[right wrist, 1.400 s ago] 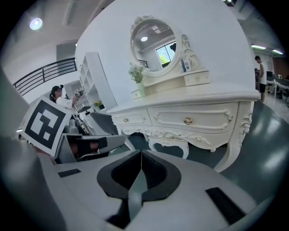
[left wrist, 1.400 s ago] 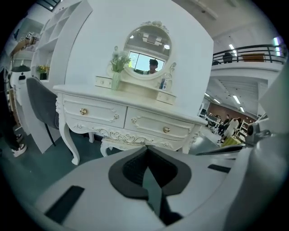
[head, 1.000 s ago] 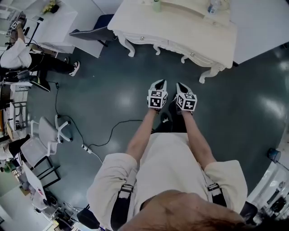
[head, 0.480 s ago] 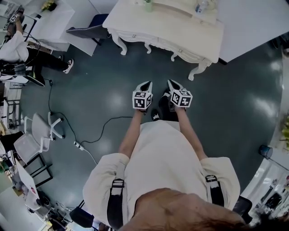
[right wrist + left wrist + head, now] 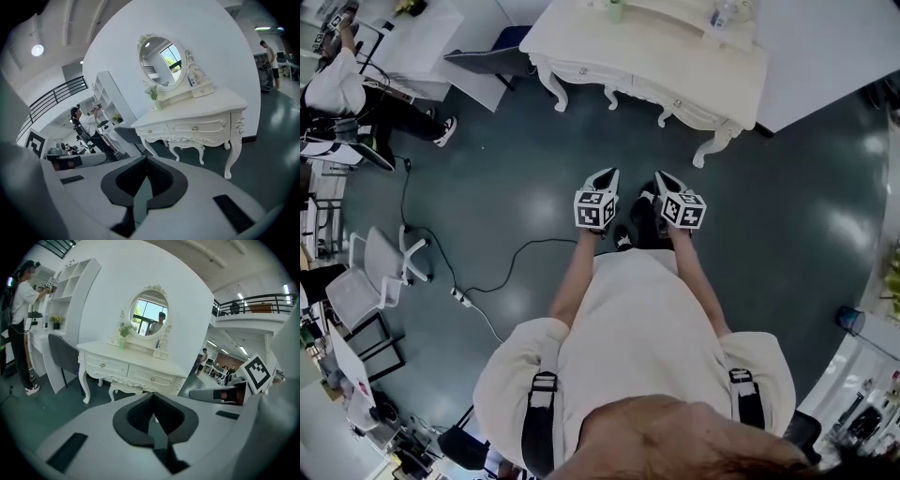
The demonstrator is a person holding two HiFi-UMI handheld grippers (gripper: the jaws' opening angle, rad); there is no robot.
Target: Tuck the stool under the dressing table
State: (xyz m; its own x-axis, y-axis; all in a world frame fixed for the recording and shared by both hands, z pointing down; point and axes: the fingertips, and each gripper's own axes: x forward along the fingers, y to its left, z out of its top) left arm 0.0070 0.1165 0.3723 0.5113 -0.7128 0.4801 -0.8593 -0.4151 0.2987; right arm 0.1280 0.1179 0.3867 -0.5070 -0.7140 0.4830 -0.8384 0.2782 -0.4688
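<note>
The white dressing table [image 5: 675,56] stands at the top of the head view, with its oval mirror [image 5: 148,314] against the wall. The white stool [image 5: 125,391] sits under it between the table legs; only its carved legs [image 5: 186,149] show. My left gripper [image 5: 604,176] and right gripper [image 5: 660,178] are held side by side over the dark floor, a short way in front of the table. Both point at it. The left gripper [image 5: 153,397] has its pads together and holds nothing. So does the right gripper [image 5: 146,159].
A person [image 5: 337,89] stands at a white desk and shelves on the far left, next to a dark chair [image 5: 487,61]. A cable with a power strip [image 5: 459,298] runs across the floor at the left. A white office chair [image 5: 384,272] stands beyond it.
The view has shifted so the table sits a little higher and further left. Both grippers stay side by side and shut, slightly farther from the table.
</note>
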